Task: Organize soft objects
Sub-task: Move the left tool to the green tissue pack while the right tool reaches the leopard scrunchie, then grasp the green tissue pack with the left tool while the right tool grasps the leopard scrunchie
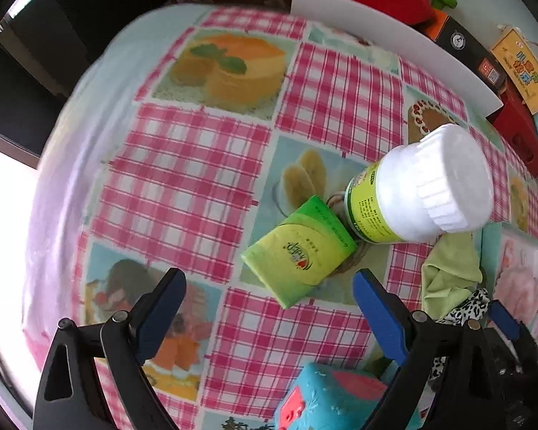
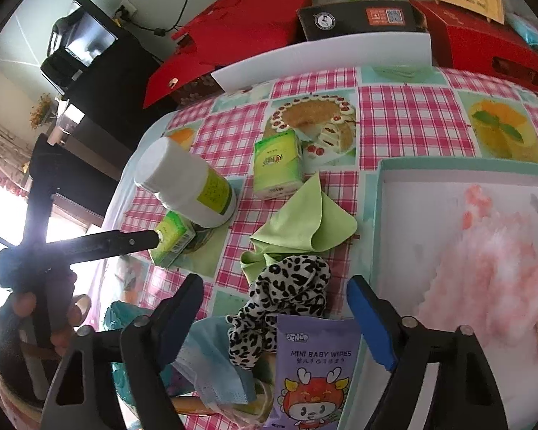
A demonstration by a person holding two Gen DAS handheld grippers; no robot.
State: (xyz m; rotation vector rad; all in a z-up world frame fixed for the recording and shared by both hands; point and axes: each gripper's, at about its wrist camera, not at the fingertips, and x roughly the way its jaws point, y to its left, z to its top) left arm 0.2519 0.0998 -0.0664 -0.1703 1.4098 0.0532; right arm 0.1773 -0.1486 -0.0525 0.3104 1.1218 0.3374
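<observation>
Left gripper spread, empty, over tissue pack: light, squashy; pinch its long sides. Right gripper spread, empty.

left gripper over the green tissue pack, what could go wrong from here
1. The green tissue pack lies right against the white-capped bottle; the open left gripper could knock the bottle over.
2. The leopard-print cloth lies on the green cloth and the baby wipes pack; the open right gripper might drag those along.
</observation>
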